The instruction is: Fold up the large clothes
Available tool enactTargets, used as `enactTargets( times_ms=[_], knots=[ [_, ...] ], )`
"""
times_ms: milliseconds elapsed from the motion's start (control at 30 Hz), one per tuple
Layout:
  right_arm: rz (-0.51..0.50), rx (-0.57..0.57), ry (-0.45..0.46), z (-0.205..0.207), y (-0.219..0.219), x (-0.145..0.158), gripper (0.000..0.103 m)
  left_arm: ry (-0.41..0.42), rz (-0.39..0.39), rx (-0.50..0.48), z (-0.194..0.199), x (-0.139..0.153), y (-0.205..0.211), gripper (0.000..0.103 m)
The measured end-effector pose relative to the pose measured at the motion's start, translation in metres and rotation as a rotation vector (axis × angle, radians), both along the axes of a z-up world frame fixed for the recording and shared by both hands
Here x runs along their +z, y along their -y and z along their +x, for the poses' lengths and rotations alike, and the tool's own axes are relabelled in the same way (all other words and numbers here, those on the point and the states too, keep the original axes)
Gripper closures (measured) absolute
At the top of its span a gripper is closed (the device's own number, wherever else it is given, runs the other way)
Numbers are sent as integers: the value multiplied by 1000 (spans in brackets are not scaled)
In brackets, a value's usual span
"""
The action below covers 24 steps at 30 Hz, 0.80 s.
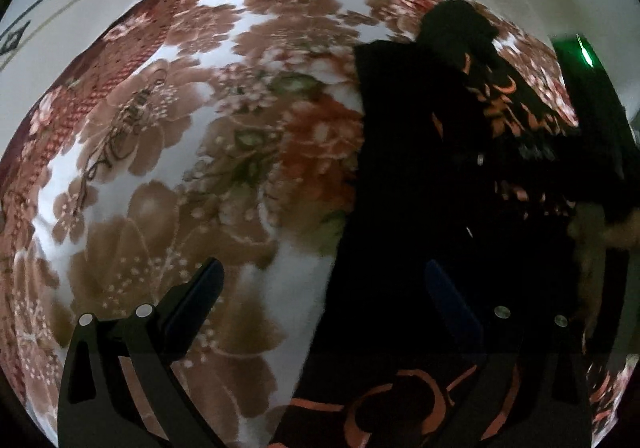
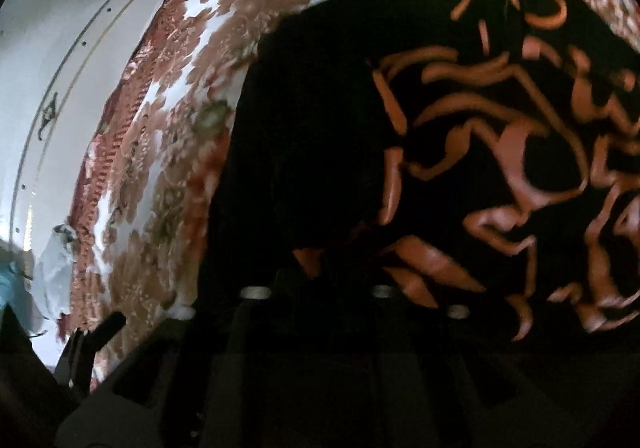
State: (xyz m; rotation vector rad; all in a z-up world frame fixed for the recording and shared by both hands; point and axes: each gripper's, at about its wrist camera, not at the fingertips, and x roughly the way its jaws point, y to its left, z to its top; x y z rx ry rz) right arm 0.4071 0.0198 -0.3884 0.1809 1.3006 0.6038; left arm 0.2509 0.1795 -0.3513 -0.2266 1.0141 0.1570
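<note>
A black garment [image 1: 420, 176] lay on a floral bedspread [image 1: 180, 128], right of the left gripper [image 1: 324, 288], whose fingers were wide and empty. Right gripper [image 2: 320, 300] hovered over it, fingers unclear.

The floral bedspread [image 1: 168, 152] is lying broad and bare across the left side of the left wrist view, offering open room for a gripper to pass. The black garment with orange markings [image 1: 420, 188] is covering the right side and running under the right finger of the left gripper [image 1: 320, 288], whose jaws are standing wide with nothing between them. A dark sleeved arm [image 1: 592, 152] is reaching in from the right edge and crowding that side. In the right wrist view the garment [image 2: 400, 108] is filling nearly everything ahead; only the bedspread strip [image 2: 160, 168] on the left is lying bare, bounded by the white wall [image 2: 60, 48].
</note>
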Motion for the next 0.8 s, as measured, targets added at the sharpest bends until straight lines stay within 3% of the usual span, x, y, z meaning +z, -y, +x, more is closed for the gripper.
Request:
enactTargets(
  times_ms=[33, 67, 167, 267, 367, 500, 567, 633, 700, 733, 767, 800],
  knots=[
    [14, 11, 7, -2, -1, 2, 35, -1, -7, 10, 2, 3, -3, 5],
    [16, 25, 19, -6, -4, 5, 29, 1, -14, 20, 4, 6, -7, 5],
    [69, 30, 36, -9, 8, 28, 26, 37, -10, 29, 16, 28, -14, 5],
    [27, -26, 107, -1, 49, 58, 13, 68, -7, -8, 38, 42, -10, 5],
    [-93, -84, 176, 15, 102, 75, 13, 86, -93, -94, 78, 48, 5, 5],
    [-295, -150, 222, 35, 164, 71, 13, 69, -162, -167, 130, 39, 24, 5],
    [-402, -200, 246, 44, 204, 67, 12, 27, -157, -220, 149, 30, 37, 5],
    [-474, -252, 255, 49, 236, 60, 12, -28, -92, -295, 171, 15, 59, 5],
    [-499, -315, 226, 52, 271, 50, 12, -35, -60, -323, 181, 8, 71, 6],
    [-486, -349, 197, 53, 288, 44, 12, -46, -74, -337, 184, 5, 73, 15],
    [-473, -376, 170, 54, 301, 38, 12, -66, -103, -357, 188, 1, 76, 39],
    [-461, -392, 143, 55, 311, 32, 12, -105, -101, -364, 192, -4, 80, 46]
  ],
)
